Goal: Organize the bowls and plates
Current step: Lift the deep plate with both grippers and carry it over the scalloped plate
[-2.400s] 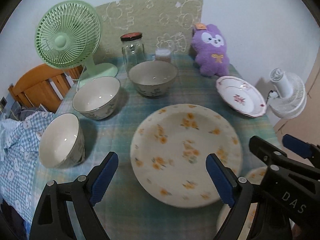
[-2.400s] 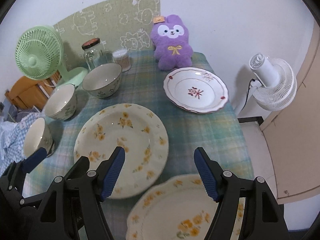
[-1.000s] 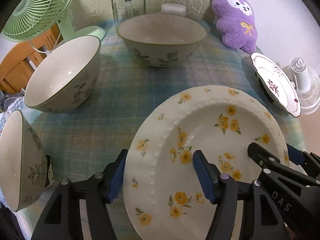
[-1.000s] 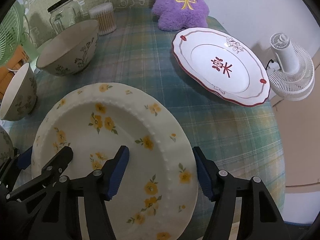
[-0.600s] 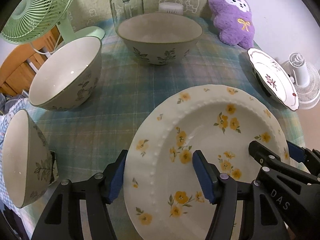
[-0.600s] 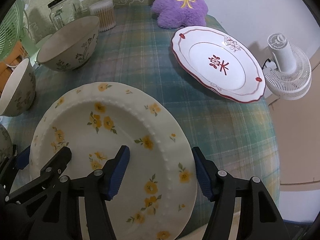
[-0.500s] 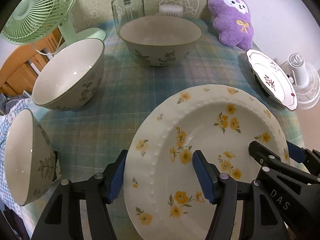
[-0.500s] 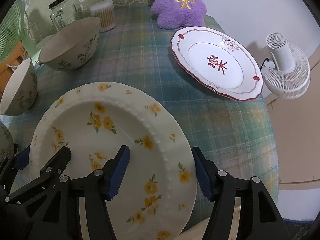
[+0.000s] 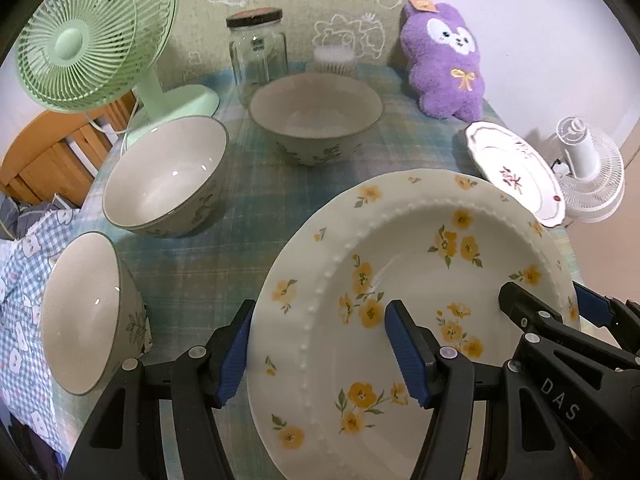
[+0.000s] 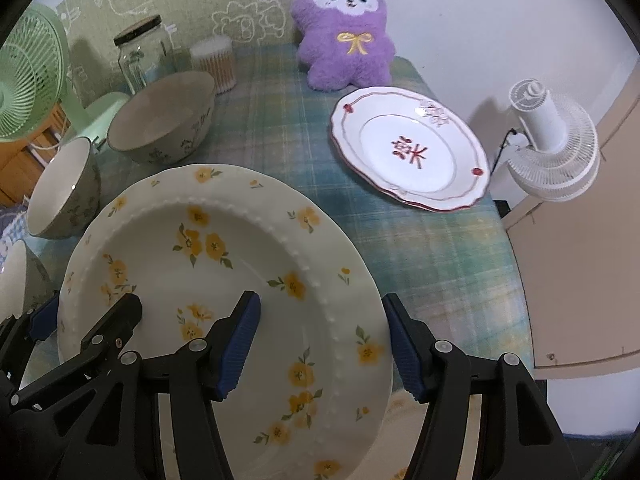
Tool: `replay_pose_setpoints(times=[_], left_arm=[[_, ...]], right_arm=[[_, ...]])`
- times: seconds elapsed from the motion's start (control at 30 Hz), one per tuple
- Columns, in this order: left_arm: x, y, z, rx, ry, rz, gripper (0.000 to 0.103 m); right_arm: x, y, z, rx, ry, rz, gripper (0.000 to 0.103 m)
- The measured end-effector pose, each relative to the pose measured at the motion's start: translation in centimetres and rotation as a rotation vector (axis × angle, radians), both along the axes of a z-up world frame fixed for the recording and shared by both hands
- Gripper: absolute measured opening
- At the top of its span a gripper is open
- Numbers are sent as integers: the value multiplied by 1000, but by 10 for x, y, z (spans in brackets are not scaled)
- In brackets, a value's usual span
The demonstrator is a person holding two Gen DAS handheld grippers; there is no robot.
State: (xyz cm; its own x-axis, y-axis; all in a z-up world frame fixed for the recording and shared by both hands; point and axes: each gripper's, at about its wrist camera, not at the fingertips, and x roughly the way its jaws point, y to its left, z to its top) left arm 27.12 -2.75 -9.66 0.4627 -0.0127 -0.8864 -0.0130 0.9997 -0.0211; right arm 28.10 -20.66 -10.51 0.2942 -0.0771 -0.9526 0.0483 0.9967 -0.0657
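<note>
Left wrist view: the left gripper (image 9: 318, 350) grasps the near-left rim of the yellow-flowered plate (image 9: 420, 280), raised above the tabletop (image 9: 240, 208) beside three bowls. Right wrist view: the right gripper (image 10: 320, 344) clamps the plate's (image 10: 224, 264) near-right rim; the red-trimmed plate (image 10: 408, 156) lies beyond

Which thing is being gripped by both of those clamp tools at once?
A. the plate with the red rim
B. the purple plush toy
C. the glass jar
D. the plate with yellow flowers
D: the left gripper and right gripper each straddle an edge of the flowered plate; the other three stand apart on the table.
</note>
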Motion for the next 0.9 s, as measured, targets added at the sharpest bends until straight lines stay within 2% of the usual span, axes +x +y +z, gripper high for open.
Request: replay_pose_setpoints(times=[0.47,0.9], left_arm=[[-47,-38,21,11,-28,-52,65],[-86,-94,4,-6,7,-56,65]], right_arm=[[-50,-39,30,-2,-10,-61,66],[-93,-98,21,-24,34,-66,66]])
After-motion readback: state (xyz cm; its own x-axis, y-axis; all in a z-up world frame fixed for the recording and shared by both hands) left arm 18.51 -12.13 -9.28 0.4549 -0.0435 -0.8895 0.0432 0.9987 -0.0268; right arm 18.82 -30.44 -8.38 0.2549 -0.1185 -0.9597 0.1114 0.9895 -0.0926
